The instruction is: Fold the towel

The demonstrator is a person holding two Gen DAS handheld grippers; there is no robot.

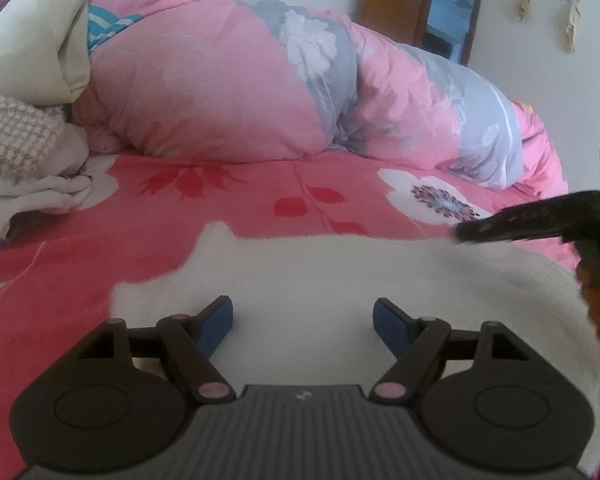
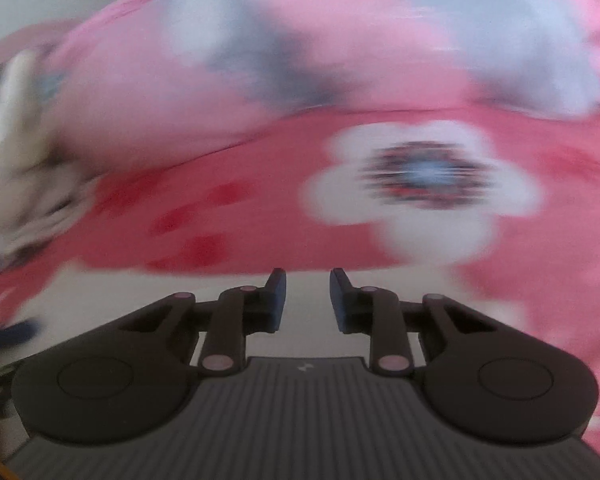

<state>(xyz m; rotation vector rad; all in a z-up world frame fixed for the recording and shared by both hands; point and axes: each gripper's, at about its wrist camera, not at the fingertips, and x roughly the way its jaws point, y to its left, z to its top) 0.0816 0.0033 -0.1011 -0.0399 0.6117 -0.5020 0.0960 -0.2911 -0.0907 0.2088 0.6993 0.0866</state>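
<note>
White terry cloth, the towel (image 1: 340,280), lies spread on the pink floral bedsheet (image 1: 220,200), its far edge ragged with one corner poking up towards the heaped quilt (image 1: 220,80). The left gripper (image 1: 303,320) hovers low over the cloth with its blue pads (image 1: 220,320) spread wide and nothing between them. The right gripper (image 2: 308,300) sits at the towel's far edge with a narrow gap between its pads; nothing I can make out is pinched there, so I read it as not gripping.

My judgement is that the fold itself has not begun and the step in hand is taking hold of the edge or corners. The next move calls for each tool to come down on a corner, close firmly on the cloth, then lift and carry that edge over evenly so the layers line up.

The left wrist view is sharp and shows the room beyond: a cream pillow (image 1: 40,32), a houndstooth garment (image 1: 16,136), a wooden door frame (image 1: 420,8), and the right tool entering from the side. The right wrist view is badly smeared, but it gives the big white flower print (image 2: 420,184) close ahead and how near together its own pads stand.
</note>
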